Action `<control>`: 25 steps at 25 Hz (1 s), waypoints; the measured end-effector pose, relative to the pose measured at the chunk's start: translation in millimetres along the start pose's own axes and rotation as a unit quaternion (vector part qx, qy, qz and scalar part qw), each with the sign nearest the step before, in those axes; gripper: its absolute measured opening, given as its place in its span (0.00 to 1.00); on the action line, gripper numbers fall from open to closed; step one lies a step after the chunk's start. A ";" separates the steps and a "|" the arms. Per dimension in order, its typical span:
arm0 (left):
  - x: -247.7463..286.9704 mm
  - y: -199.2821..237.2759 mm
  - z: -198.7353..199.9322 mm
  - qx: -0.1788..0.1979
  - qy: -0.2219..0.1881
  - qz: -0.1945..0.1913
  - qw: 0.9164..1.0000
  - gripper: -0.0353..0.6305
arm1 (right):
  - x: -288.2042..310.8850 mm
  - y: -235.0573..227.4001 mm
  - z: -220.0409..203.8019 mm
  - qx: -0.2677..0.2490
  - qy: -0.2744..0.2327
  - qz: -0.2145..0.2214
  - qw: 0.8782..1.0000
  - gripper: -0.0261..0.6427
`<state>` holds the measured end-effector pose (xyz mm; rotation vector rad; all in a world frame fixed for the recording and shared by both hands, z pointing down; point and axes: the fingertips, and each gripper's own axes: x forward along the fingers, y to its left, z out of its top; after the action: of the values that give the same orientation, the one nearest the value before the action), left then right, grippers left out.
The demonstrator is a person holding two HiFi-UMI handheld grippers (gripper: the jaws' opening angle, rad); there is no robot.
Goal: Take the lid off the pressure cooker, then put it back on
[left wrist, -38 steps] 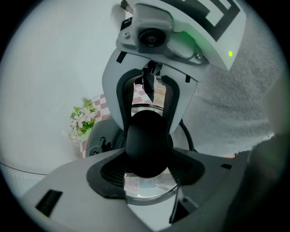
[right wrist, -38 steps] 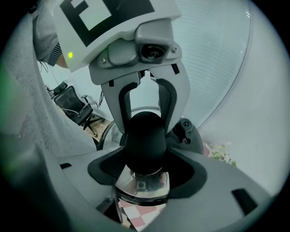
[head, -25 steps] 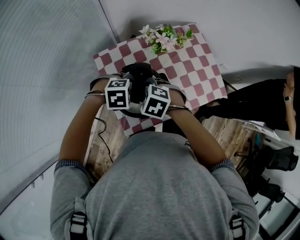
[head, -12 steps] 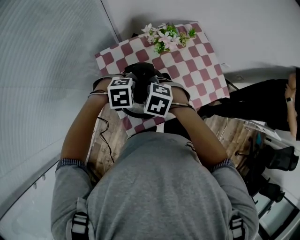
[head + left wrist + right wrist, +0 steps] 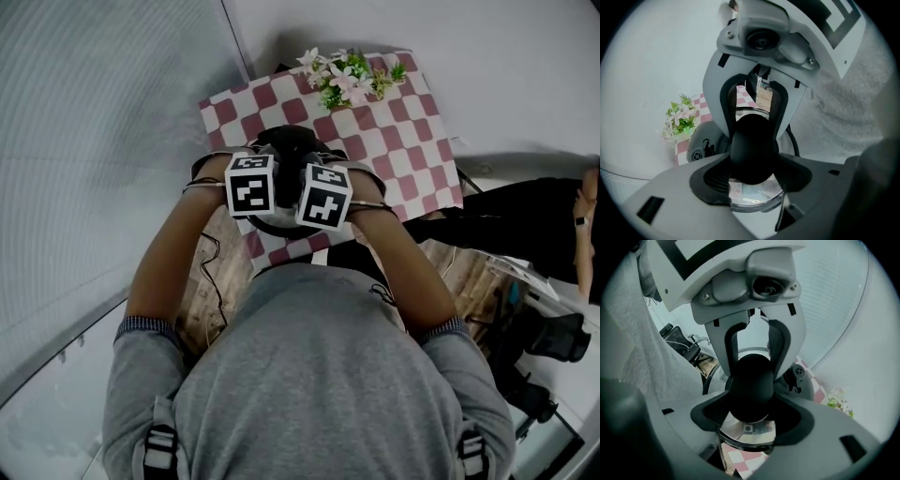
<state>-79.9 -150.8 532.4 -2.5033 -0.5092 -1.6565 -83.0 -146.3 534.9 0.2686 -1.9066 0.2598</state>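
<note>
Both grippers hold the lid's black knob [image 5: 752, 147] from opposite sides. In the left gripper view my left gripper [image 5: 752, 164] has its dark pads pressed on the knob, with the glass lid [image 5: 757, 199] under it. The right gripper's jaws face me from above. In the right gripper view my right gripper [image 5: 750, 404] is shut on the same knob [image 5: 750, 385], above the lid's shiny rim [image 5: 747, 432]. A dark grey part of the cooker [image 5: 701, 140] shows behind. In the head view the two marker cubes [image 5: 251, 185] [image 5: 324, 197] hide the lid; whether it rests on the pot I cannot tell.
The cooker [image 5: 286, 145] stands at the near end of a small table with a red-and-white checked cloth [image 5: 394, 122]. A bunch of flowers [image 5: 352, 75] lies at the far end. A person in black [image 5: 525, 220] sits to the right. A cable [image 5: 211, 281] hangs at the left.
Both hands stay on the knob in the same place. The two marker cubes have rolled slightly, and the head view has shifted a little.
</note>
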 end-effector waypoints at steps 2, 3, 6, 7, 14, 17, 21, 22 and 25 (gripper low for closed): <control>1.3 -0.3 1.1 -0.006 -0.002 -0.001 1.000 0.50 | 0.6 0.8 -1.0 -0.005 -0.002 0.008 1.000 0.48; 1.5 -0.5 1.4 -0.010 -0.002 -0.002 1.000 0.50 | 0.9 1.2 -0.9 -0.009 -0.002 0.012 1.000 0.48; 1.2 -0.9 1.6 -0.029 -0.004 0.000 1.000 0.50 | 1.8 2.9 0.5 -0.030 -0.002 0.025 0.999 0.48; 1.1 -0.7 1.6 -0.039 -0.006 0.003 0.999 0.50 | 1.9 3.1 0.7 -0.039 -0.002 0.029 0.999 0.48; -0.2 2.5 3.1 -0.104 -0.019 0.024 0.994 0.50 | 1.2 1.0 0.0 -0.102 0.008 0.059 0.993 0.49; 0.0 3.5 3.5 -0.130 -0.025 0.039 0.990 0.50 | 1.7 1.2 0.1 -0.130 0.009 0.074 0.989 0.49; -0.3 5.1 2.5 -0.165 -0.033 0.062 0.984 0.51 | 2.3 1.2 0.5 -0.170 0.007 0.093 0.981 0.50; -0.3 5.2 2.8 -0.175 -0.035 0.066 0.982 0.51 | 2.2 1.3 0.1 -0.181 0.009 0.097 0.979 0.50; -0.7 5.7 3.5 -0.205 -0.039 0.077 0.975 0.51 | 1.7 1.1 -0.9 -0.216 0.021 0.108 0.970 0.50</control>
<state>-75.2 -155.4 531.0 -2.8084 0.0322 -1.7569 -83.1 -145.1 536.7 -0.2347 -1.8971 -0.0106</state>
